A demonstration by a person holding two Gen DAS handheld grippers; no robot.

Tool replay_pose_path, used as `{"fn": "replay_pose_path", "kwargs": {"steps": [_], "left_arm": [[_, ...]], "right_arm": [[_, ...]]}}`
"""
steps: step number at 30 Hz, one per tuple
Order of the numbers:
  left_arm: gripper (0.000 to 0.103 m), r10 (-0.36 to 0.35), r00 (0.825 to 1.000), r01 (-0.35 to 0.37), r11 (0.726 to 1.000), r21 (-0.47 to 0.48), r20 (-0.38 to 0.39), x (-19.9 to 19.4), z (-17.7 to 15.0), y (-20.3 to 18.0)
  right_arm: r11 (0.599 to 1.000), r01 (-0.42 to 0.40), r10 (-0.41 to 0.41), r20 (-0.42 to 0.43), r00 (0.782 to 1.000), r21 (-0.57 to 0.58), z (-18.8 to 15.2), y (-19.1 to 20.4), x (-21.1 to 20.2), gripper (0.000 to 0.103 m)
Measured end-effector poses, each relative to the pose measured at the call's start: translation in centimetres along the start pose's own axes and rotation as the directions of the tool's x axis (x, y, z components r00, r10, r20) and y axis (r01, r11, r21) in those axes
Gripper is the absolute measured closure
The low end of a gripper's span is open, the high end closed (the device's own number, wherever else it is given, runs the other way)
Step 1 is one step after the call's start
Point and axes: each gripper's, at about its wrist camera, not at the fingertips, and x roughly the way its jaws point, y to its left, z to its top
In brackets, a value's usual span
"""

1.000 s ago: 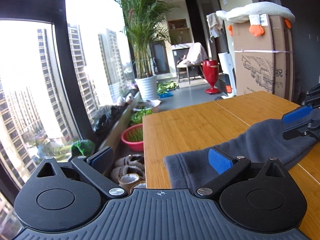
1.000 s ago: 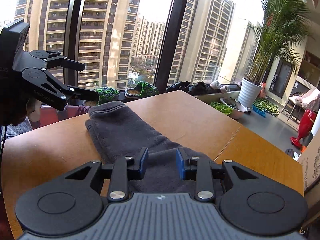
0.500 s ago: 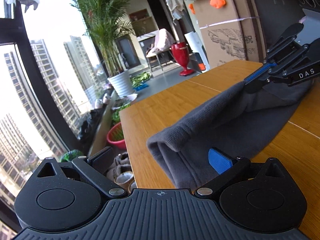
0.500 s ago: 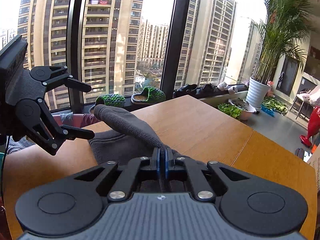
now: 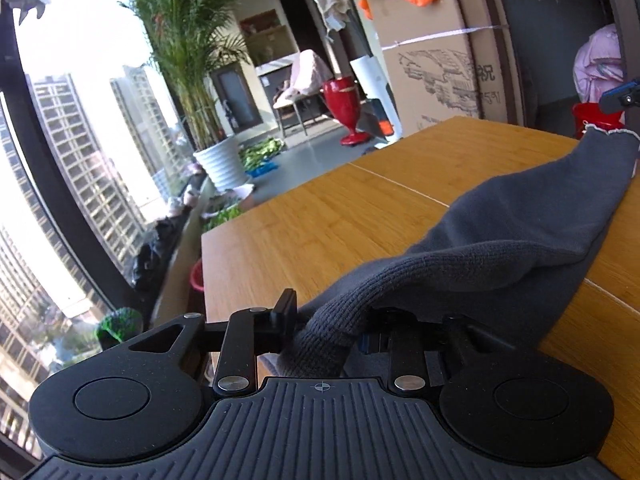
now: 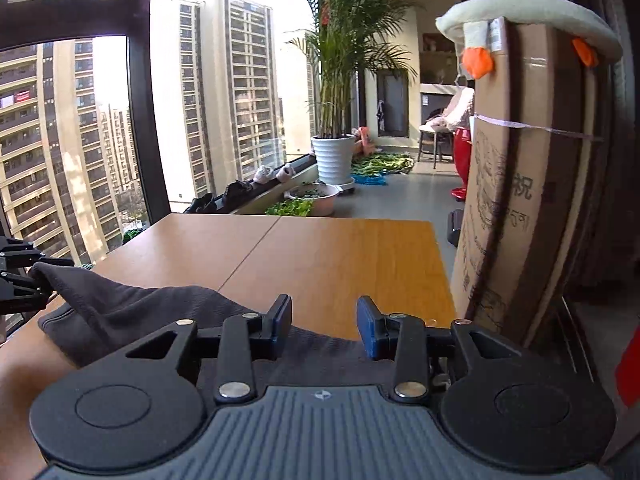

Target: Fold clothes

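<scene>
Left claw [image 5: 326, 330]: jaws closing on a ribbed edge of the grey garment [image 5: 516, 236], the knit bunched between the 2 pads and lifted off the wooden surface [image 5: 320, 216]. From there the cloth runs in a raised ridge across the surface toward its right edge, where its far end, with a pale hem, hangs up at the right claw [image 5: 618, 96]. Right claw [image 6: 323, 326], wrist view: jaws opening, a clear gap between the 2 blue pads [image 6: 370, 332]; the garment [image 6: 132, 312] lies under them, near the surface's [image 6: 340, 252] near edge.
</scene>
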Motion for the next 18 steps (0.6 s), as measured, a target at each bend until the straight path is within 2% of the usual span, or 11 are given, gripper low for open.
{"fn": "replay_pose_path", "kwargs": {"steps": [1, 3, 7, 8, 9, 12, 14, 16, 17, 18], "left_arm": [[0.071, -0.005, 1.000, 0.005, 1.000, -0.011, -0.004, -0.2, 0.0, 0.3], [0.071, -0.006, 1.000, 0.006, 1.000, -0.014, -0.009, -0.5, 0.1, 0.5], [0.071, -0.017, 1.000, 0.017, 1.000, -0.016, -0.020, -0.7, 0.2, 0.7], [0.072, -0.027, 0.999, 0.026, 0.999, -0.030, -0.021, -0.8, 0.2, 0.9], [0.072, -0.040, 0.999, 0.039, 0.997, -0.059, -0.022, -0.9, 0.3, 1.4], [0.073, -0.088, 0.996, 0.082, 0.980, -0.181, -0.021, -1.0, 0.8, 3.2], [0.073, -0.112, 0.994, 0.103, 0.952, -0.290, -0.015, 0.3, 1.7, 5.2], [0.072, -0.111, 0.994, 0.093, 0.906, -0.414, -0.021, 2.5, 2.3, 7.6], [0.066, -0.105, 0.994, 0.077, 0.878, -0.473, -0.032, 3.7, 2.3, 8.8], [0.049, -0.095, 0.994, 0.054, 0.847, -0.529, -0.050, 5.0, 2.2, 10.0]], "right_arm": [[0.998, 0.032, -0.031, -0.021, 0.999, 0.047, -0.5, -1.5, -0.2, 0.068], [0.993, 0.048, -0.041, -0.065, 0.997, 0.108, -1.8, -3.5, -0.3, 0.067], [0.989, -0.019, 0.039, -0.131, 0.991, 0.149, -3.2, -3.8, 1.5, 0.066], [0.988, -0.034, 0.056, -0.147, 0.988, 0.154, -3.4, -3.1, 2.8, 0.085], [0.985, -0.048, 0.073, -0.151, 0.986, 0.165, -3.5, -2.9, 3.1, 0.091], [0.973, -0.111, 0.136, -0.113, 0.984, 0.201, -2.0, -1.8, 3.4, 0.093], [0.968, -0.147, 0.165, -0.077, 0.983, 0.203, 0.5, -1.9, 4.3, 0.094], [0.973, -0.137, 0.147, -0.039, 0.988, 0.184, 4.1, -2.0, 6.9, 0.095], [0.975, -0.126, 0.133, -0.027, 0.991, 0.182, 5.6, -2.2, 8.2, 0.094], [0.980, -0.099, 0.102, -0.010, 0.995, 0.174, 6.9, -2.4, 9.3, 0.094]]}}
